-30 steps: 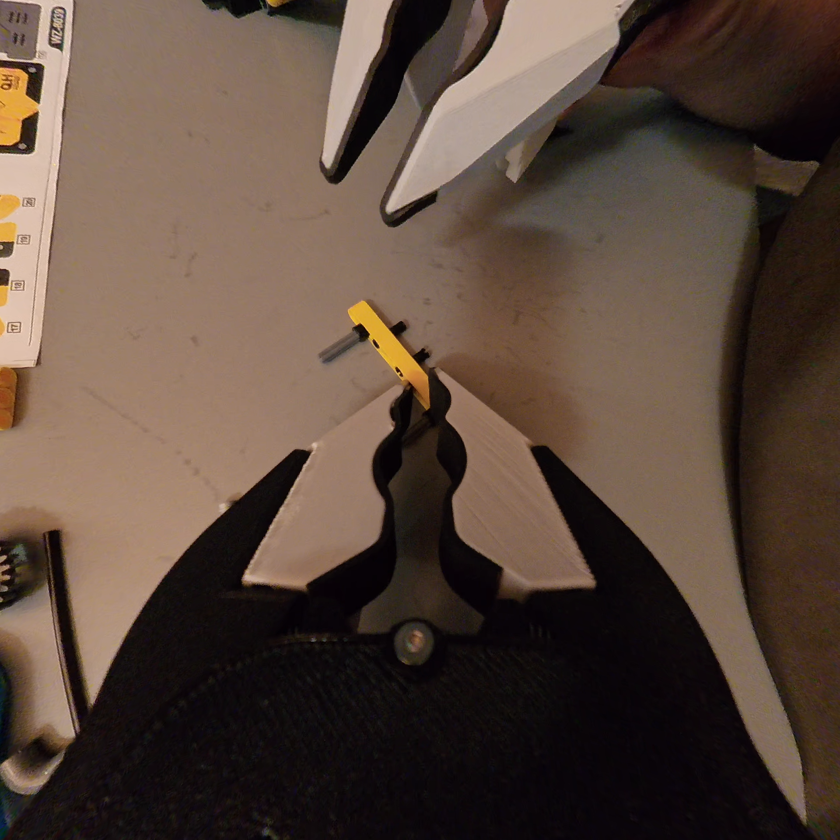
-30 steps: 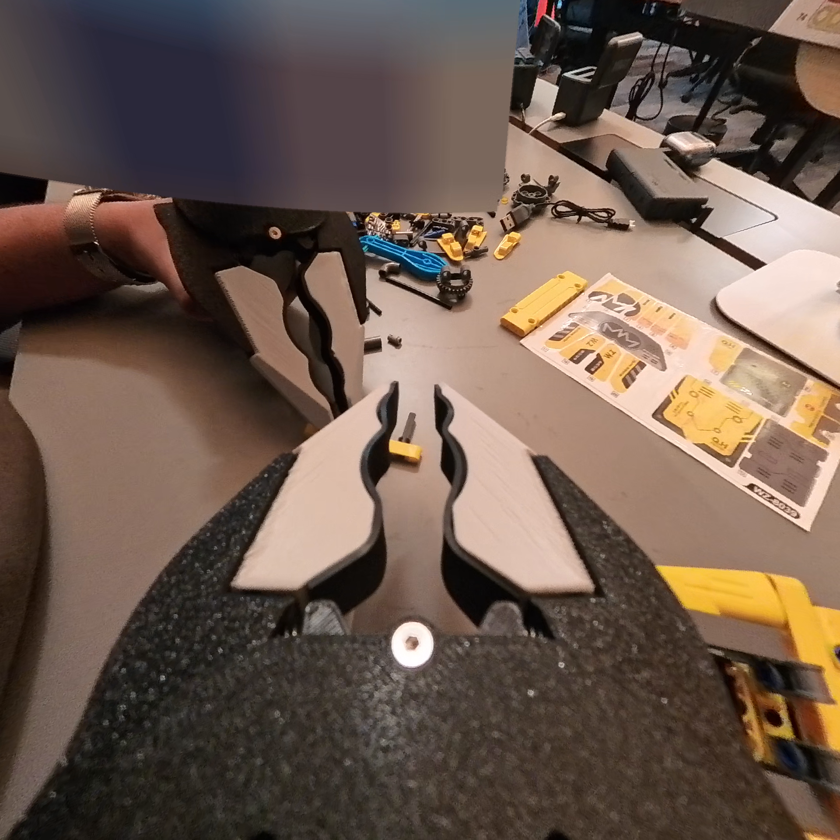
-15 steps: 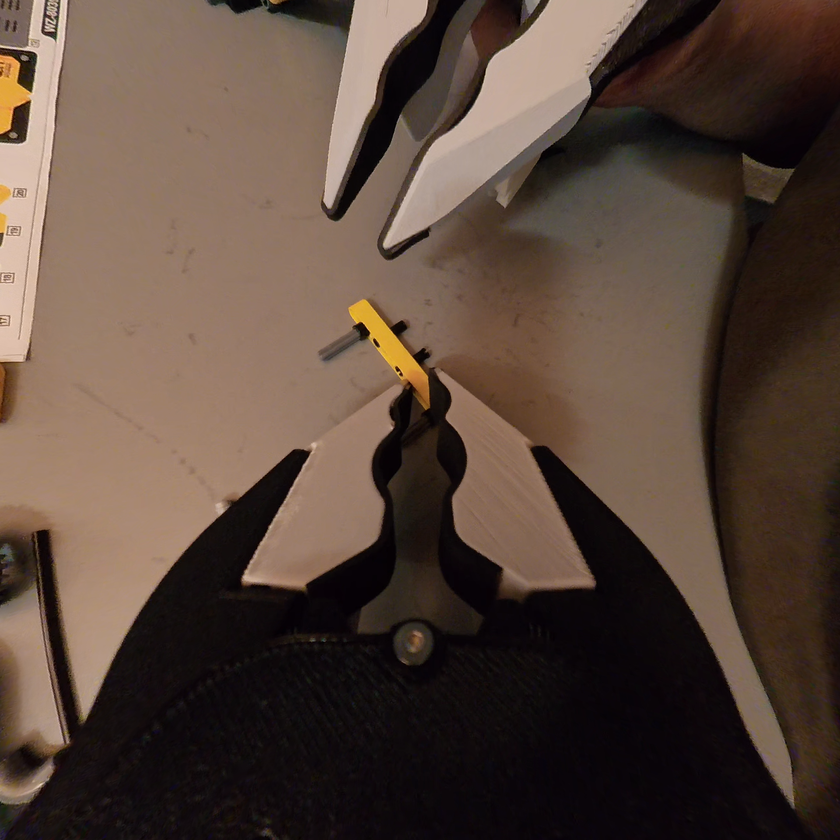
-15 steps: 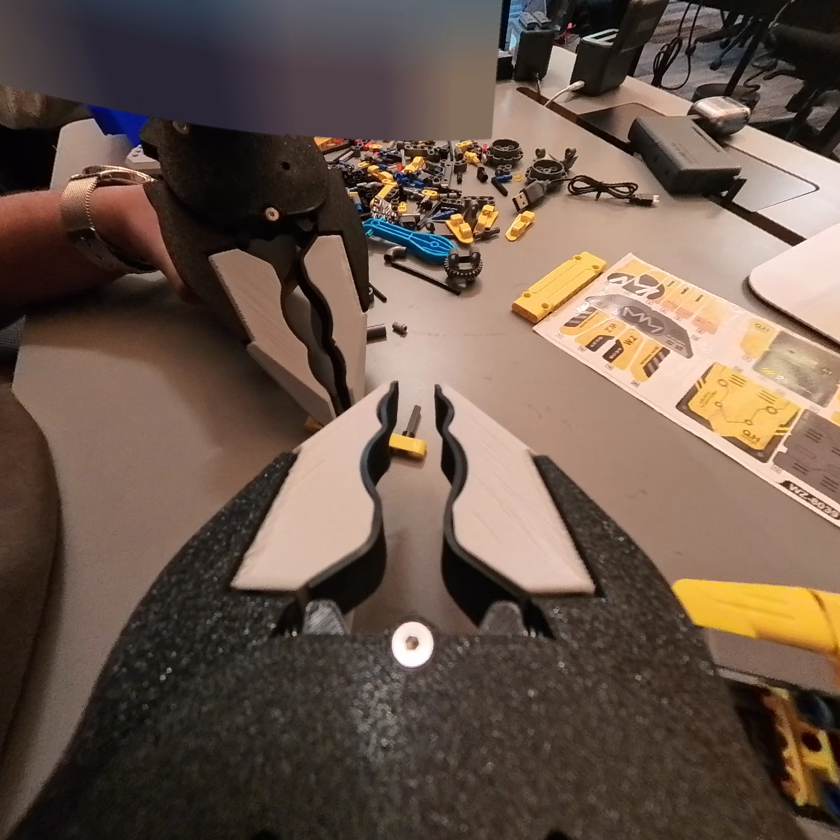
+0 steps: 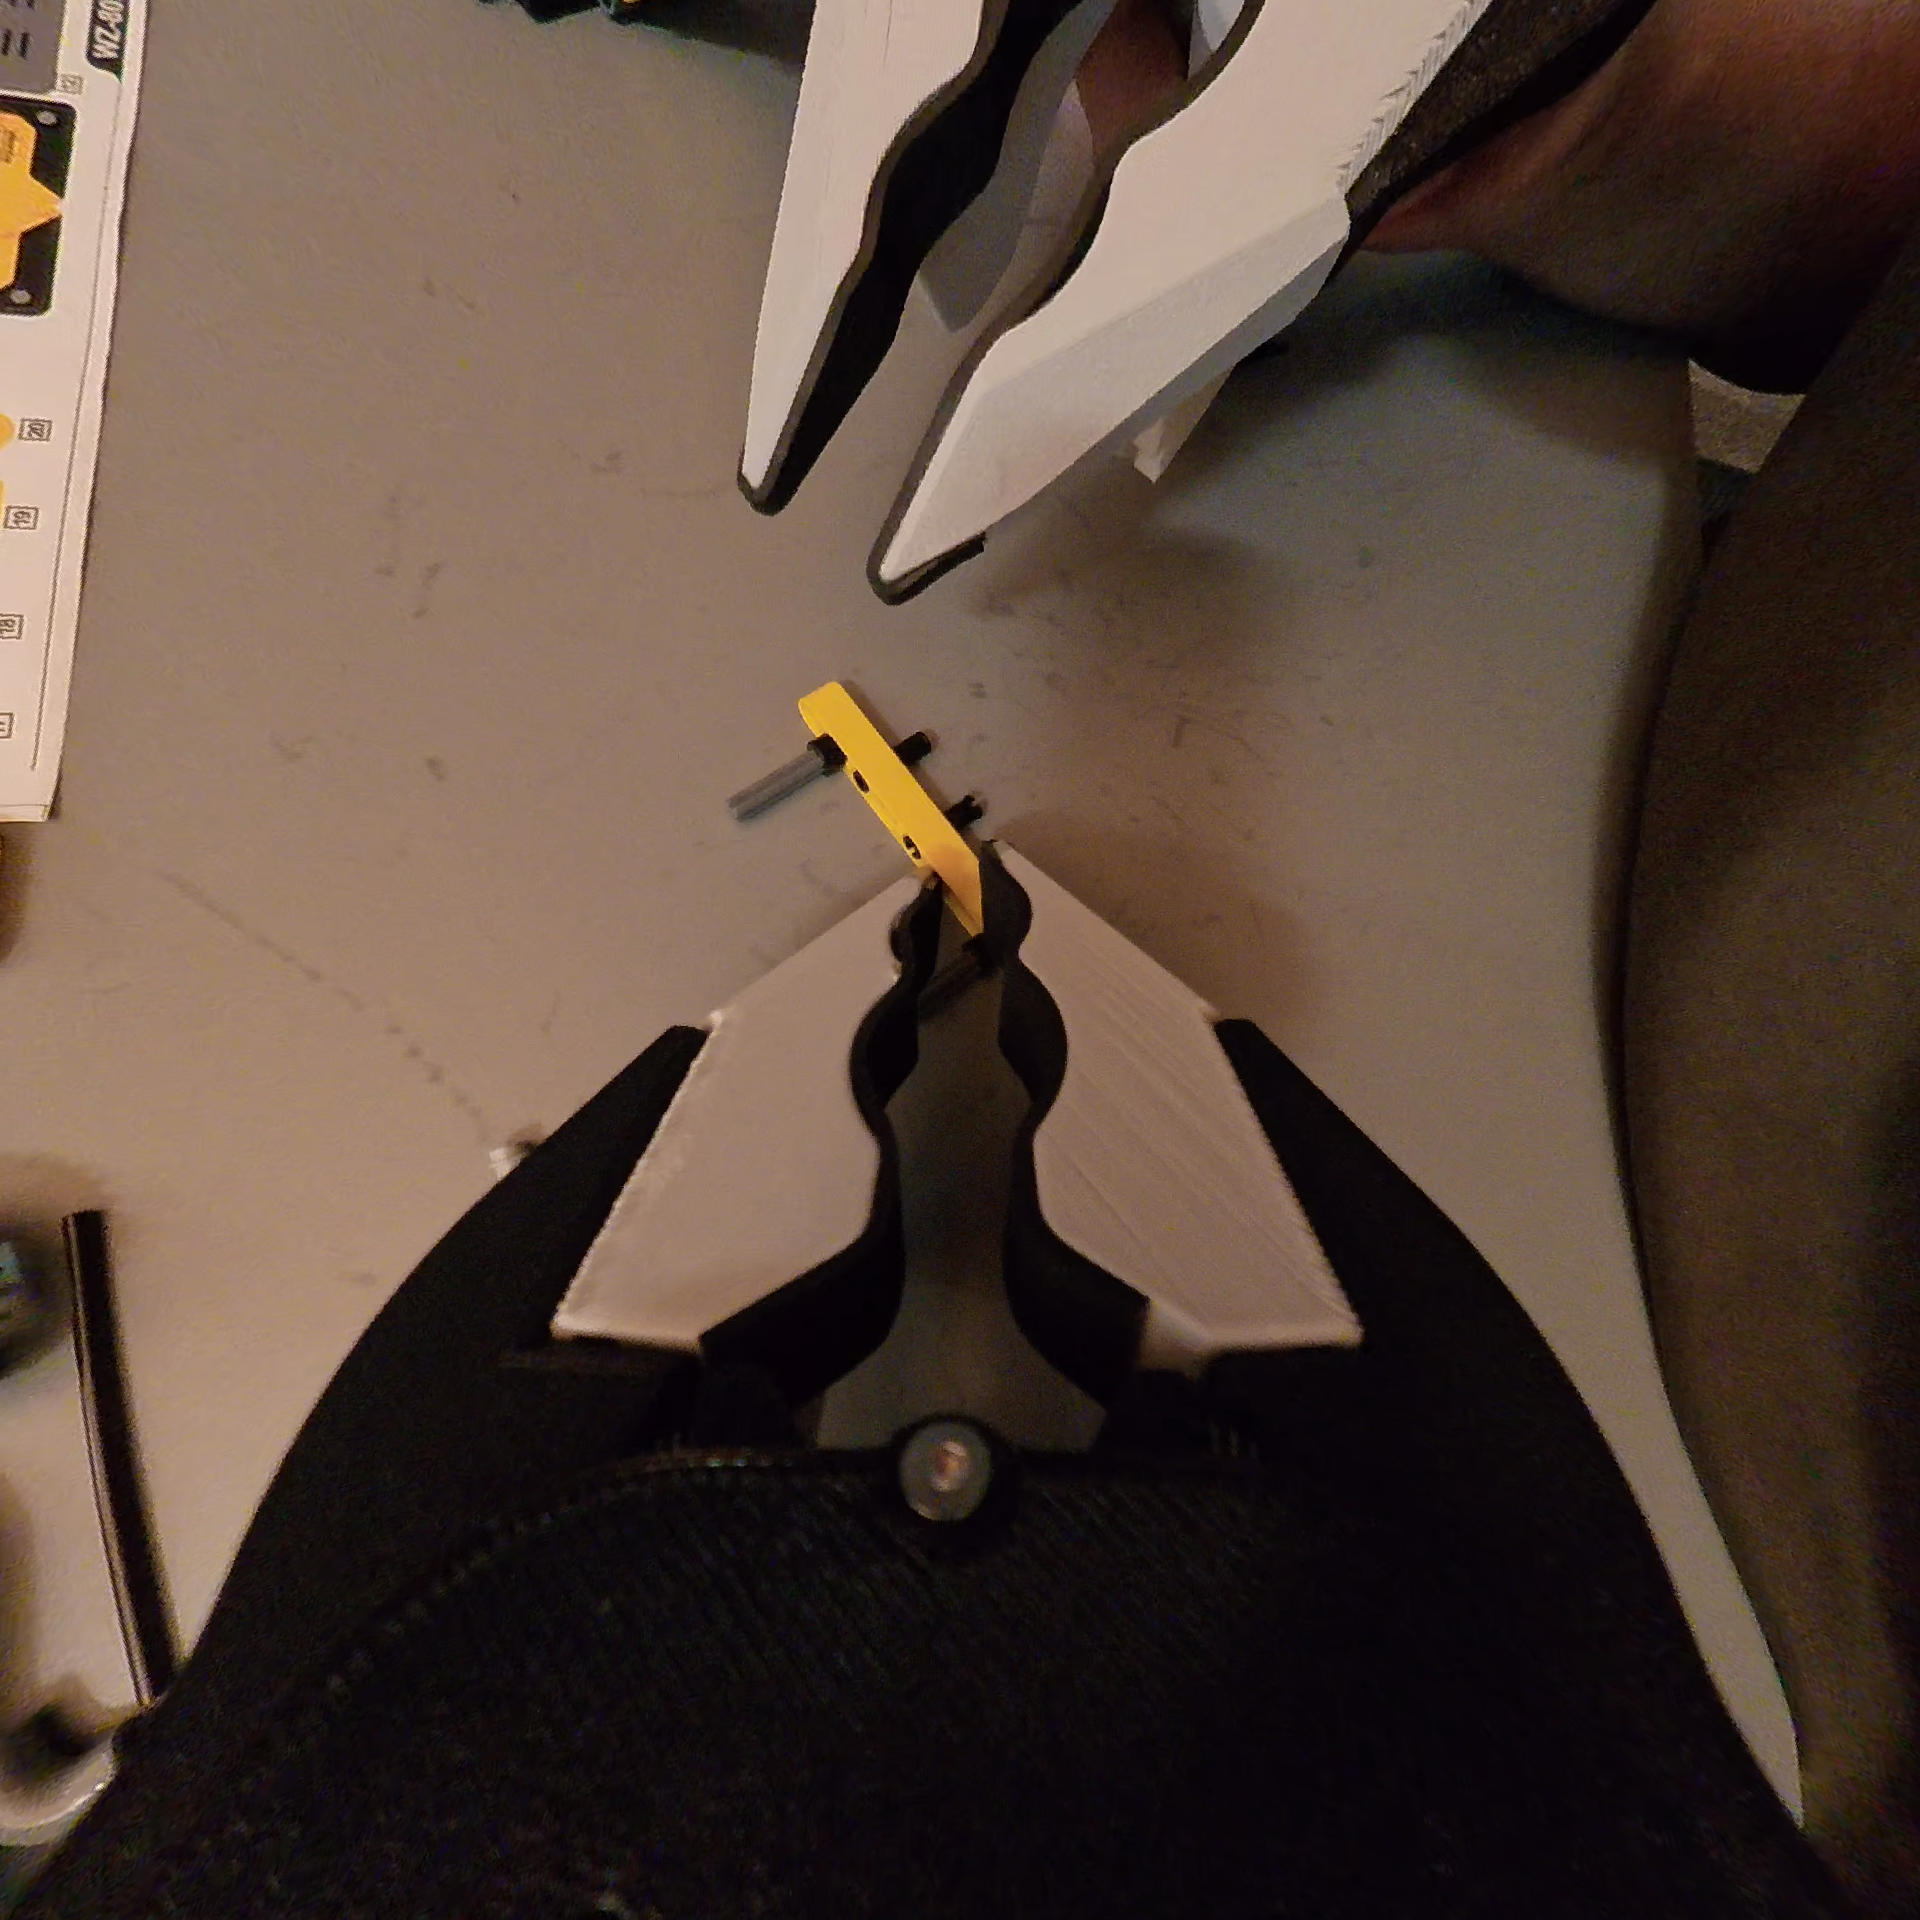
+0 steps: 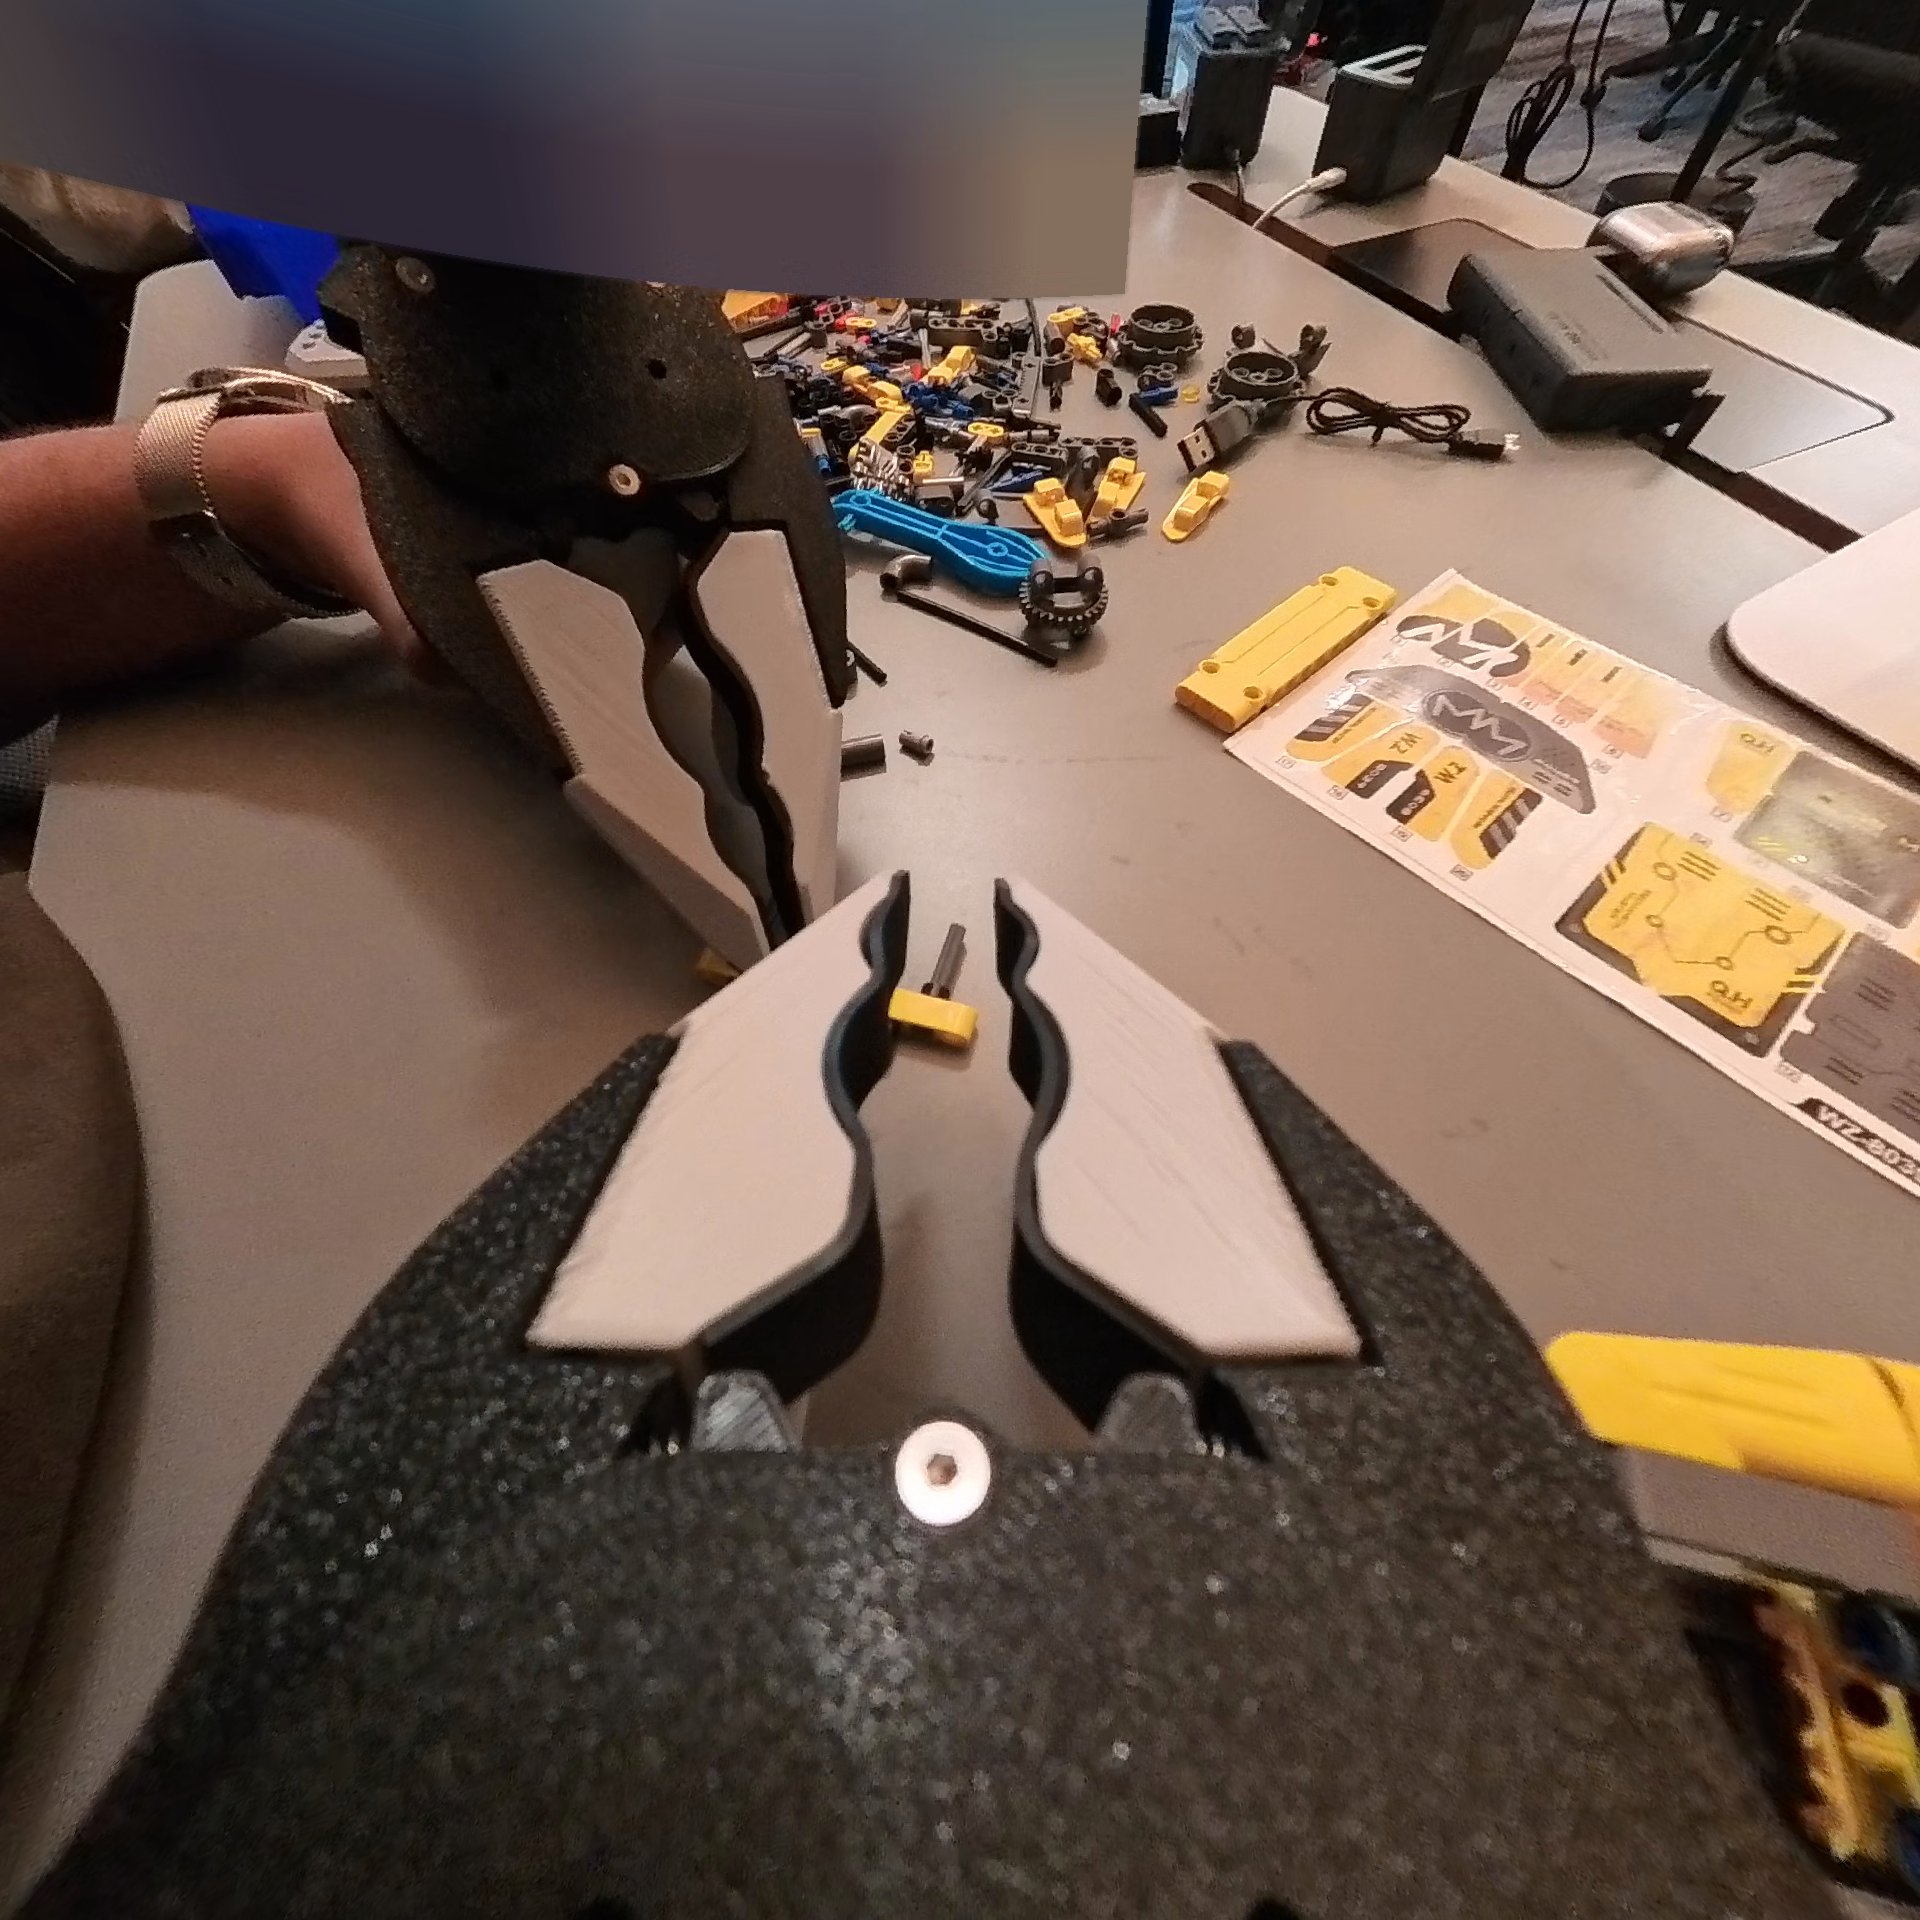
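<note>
My left gripper (image 5: 956, 894) is shut on one end of a thin yellow beam (image 5: 883, 790). The beam carries black pins and a grey axle (image 5: 769, 795) that sticks out sideways, low over the grey table (image 5: 416, 935). My right gripper (image 6: 951, 894) is open and empty, and the beam's free end (image 6: 935, 1013) shows through the gap between its fingers. In the left wrist view the right gripper (image 5: 831, 545) points at the beam from the far side, a short way off and not touching. The left gripper (image 6: 779, 914) also shows in the right wrist view.
A pile of loose building parts (image 6: 987, 416), a blue tool (image 6: 935, 535) and a black rod (image 6: 977, 623) lie behind. A yellow panel (image 6: 1283, 644) and a sticker sheet (image 6: 1610, 831) lie right. A yellow built model (image 6: 1766, 1423) sits near my right gripper. The table edge (image 5: 1662, 935) curves close by. About 7 cm separates my left fingertips from my right.
The right gripper has come a little nearer to the beam's free end and stays open. The left gripper keeps its hold on the beam and has barely moved.
</note>
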`<state>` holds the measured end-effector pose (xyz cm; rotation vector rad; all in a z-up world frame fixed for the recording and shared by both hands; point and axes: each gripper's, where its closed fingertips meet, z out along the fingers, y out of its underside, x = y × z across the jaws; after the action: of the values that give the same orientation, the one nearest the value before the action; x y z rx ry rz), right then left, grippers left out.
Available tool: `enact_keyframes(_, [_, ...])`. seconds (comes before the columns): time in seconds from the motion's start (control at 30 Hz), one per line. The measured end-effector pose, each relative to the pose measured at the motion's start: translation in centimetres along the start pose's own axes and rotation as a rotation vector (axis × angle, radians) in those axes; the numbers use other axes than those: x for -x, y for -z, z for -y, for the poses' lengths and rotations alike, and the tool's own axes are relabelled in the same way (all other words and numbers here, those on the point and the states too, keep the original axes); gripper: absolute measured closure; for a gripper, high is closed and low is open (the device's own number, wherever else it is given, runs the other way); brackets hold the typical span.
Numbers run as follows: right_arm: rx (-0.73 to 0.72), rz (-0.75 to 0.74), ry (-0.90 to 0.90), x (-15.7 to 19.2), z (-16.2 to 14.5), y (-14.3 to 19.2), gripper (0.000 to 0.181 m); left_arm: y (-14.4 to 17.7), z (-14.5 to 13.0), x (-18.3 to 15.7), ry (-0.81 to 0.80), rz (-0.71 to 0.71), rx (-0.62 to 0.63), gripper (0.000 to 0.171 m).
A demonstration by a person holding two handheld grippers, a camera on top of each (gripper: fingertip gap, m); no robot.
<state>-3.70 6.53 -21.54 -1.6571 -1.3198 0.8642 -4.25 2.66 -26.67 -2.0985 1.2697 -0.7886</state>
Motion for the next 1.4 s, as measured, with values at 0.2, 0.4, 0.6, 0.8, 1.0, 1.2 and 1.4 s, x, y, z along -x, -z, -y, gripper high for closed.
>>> enact_keyframes(0.2, [0.004,0.0,0.003,0.0,-0.1,-0.1,0.165,0.0,0.0,0.0,0.0,0.001,0.0,0.163])
enact_keyframes(0.4, [0.006,0.0,0.007,0.1,-0.1,-0.1,0.165,0.0,0.0,0.0,0.0,0.002,0.0,0.162])
enact_keyframes(0.6, [0.003,-0.003,0.013,0.1,0.0,0.0,0.165,0.0,0.0,0.0,0.007,0.001,-0.001,0.162])
enact_keyframes(0.8, [-0.004,-0.009,0.002,-0.2,-0.1,0.3,0.166,0.0,0.0,-0.5,0.054,-0.041,-0.004,0.155])
enact_keyframes(1.0, [0.02,-0.045,0.045,-0.5,-0.5,0.4,0.166,0.2,0.1,-2.0,0.121,-0.171,-0.009,0.147])
enact_keyframes(1.2, [0.015,-0.048,0.06,-0.3,-0.3,0.6,0.166,0.2,0.6,-3.3,0.126,-0.245,-0.028,0.142])
enact_keyframes(1.4, [-0.042,-0.082,0.116,-0.1,1.2,1.6,0.166,0.7,2.0,-4.5,0.096,-0.292,-0.1,0.133])
